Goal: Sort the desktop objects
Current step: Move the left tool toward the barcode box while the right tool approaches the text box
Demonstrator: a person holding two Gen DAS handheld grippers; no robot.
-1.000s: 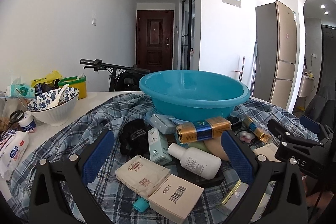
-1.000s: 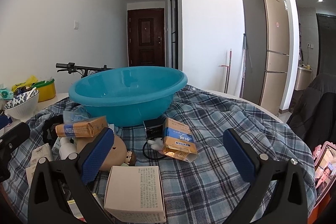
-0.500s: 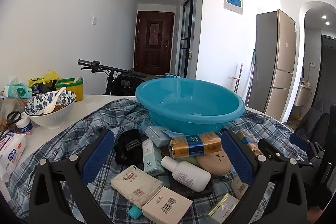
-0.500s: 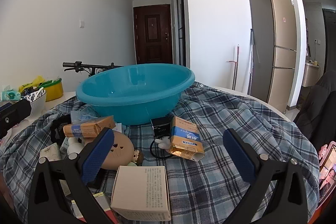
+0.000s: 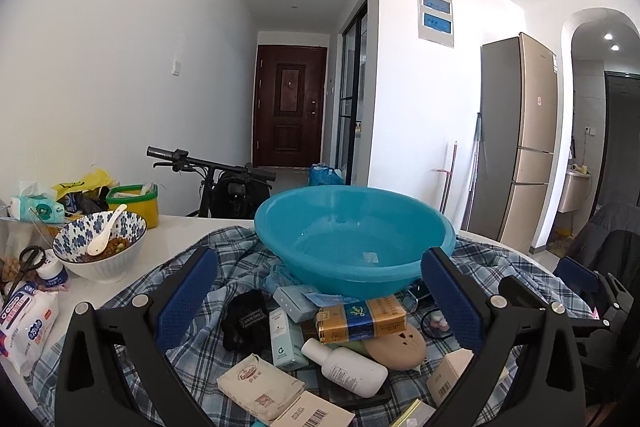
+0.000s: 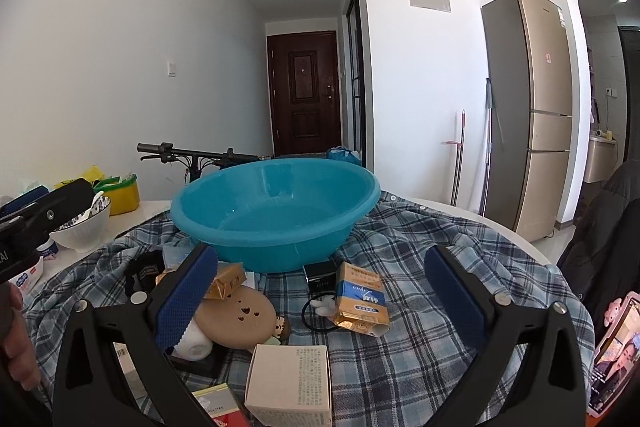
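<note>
An empty blue basin (image 5: 352,227) (image 6: 276,211) stands on a plaid cloth (image 6: 420,255). In front of it lies a heap of small items: a gold-and-blue carton (image 5: 362,319), a white bottle (image 5: 346,367), a tan round case (image 5: 396,345) (image 6: 236,319), a black pouch (image 5: 244,319), and cream packets (image 5: 256,387). Another gold-and-blue carton (image 6: 362,299) and a white box (image 6: 290,383) lie nearer the right side. My left gripper (image 5: 320,299) hangs open above the heap, holding nothing. The right gripper (image 6: 320,299) is likewise open and empty, above the cloth.
A patterned bowl (image 5: 100,247) with a spoon, scissors (image 5: 24,263), a wipes pack (image 5: 24,319), tissues and a yellow tub (image 5: 134,203) crowd the table's left. A phone (image 6: 612,351) lies at the right edge. A bicycle and fridge (image 5: 516,163) stand behind.
Both grippers have risen and tilted up, so the basin and the heap sit lower in view. Neither took hold of anything.
</note>
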